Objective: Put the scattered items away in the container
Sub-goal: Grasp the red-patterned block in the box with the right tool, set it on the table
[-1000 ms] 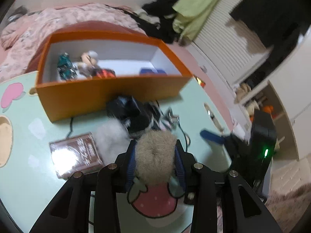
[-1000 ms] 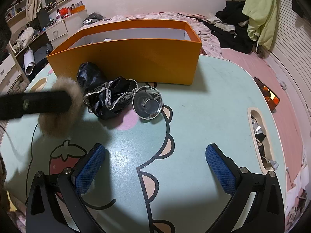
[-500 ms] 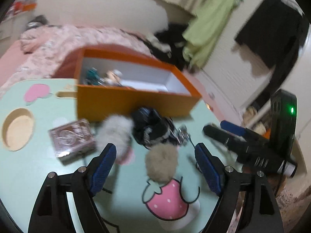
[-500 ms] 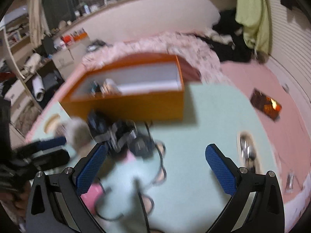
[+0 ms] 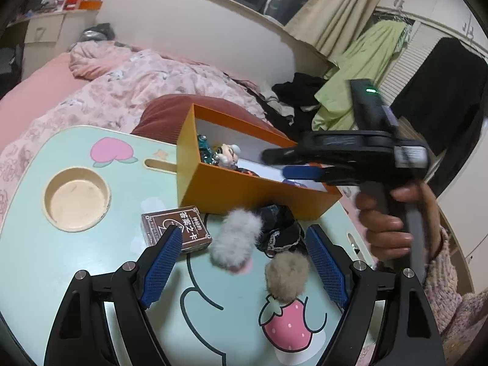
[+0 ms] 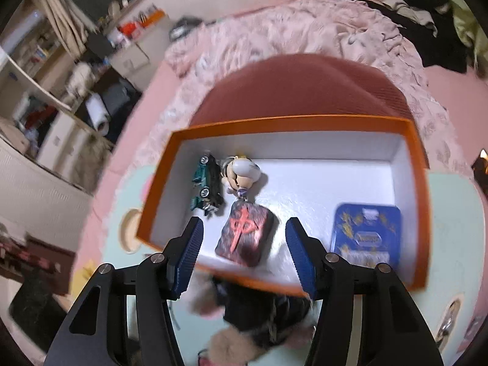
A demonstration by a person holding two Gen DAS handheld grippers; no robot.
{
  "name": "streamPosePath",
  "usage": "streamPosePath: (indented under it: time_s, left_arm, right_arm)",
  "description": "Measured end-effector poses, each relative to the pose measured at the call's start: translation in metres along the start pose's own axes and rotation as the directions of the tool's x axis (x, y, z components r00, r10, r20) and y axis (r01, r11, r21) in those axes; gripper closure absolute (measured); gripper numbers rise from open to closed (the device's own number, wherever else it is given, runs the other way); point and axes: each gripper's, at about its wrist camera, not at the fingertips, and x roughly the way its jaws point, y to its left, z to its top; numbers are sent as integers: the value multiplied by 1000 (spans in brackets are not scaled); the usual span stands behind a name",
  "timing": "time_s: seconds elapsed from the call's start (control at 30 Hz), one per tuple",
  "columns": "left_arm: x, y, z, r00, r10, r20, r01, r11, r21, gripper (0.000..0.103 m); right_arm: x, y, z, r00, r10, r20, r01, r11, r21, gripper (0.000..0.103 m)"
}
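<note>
Orange box (image 6: 422, 207) over dark cloth (image 5: 279, 231), left fingers (image 5: 166, 251) apart, right fingers (image 6: 189, 253) closing, empty.

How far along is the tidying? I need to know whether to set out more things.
Partly done. Inside the orange box lie a toy car, a figurine, a red-marked tile and a blue tin. Neither gripper holds anything. Left on the table: brown card box, two fur pompoms, black lace bundle.

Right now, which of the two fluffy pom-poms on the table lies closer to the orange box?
The grey-white pom-pom. It lies just in front of the orange box, beside the brown card pack. The tan pom-pom sits nearer the camera, by the strawberry print.
</note>
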Motion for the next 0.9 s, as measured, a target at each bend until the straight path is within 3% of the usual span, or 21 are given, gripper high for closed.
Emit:
streamPosePath:
  time_s: [0.2,0.23,0.3,0.43,0.53,0.63,0.77,0.9]
  left_arm:
    - [-4,5,2,1000,-14,20,15,1000,-8,20]
    - [-4,6,3,1000,-16,22,16,1000,-12,20]
    - [-4,7,3,1000,-17,24,17,1000,-18,20]
    - [-4,9,4,1000,-18,24,18,999,-27,20]
    - [-5,9,5,1000,-13,26,14,1000,-24,20]
    - [-5,9,5,1000,-11,26,12,1000,-24,20]
    - [-5,10,5,1000,-11,24,12,1000,-26,20]
    - [-6,11,5,1000,-1,24,2,1000,-27,20]
  right_arm:
    - [43,7,2,981,-124,-151,123,992,-18,46]
    - [49,8,2,977,-142,-160,138,990,-36,46]
    - [50,12,2,973,-176,-151,168,984,-64,57]
    - [46,10,2,974,-182,-138,175,983,-63,62]
    - [31,7,1,985,-154,-81,151,987,-45,62]
    - [2,11,-4,993,-110,34,112,993,-40,62]
    - [-50,11,-15,980,-37,197,45,998,-35,62]
    - [-75,14,-27,972,11,234,0,999,-45,62]
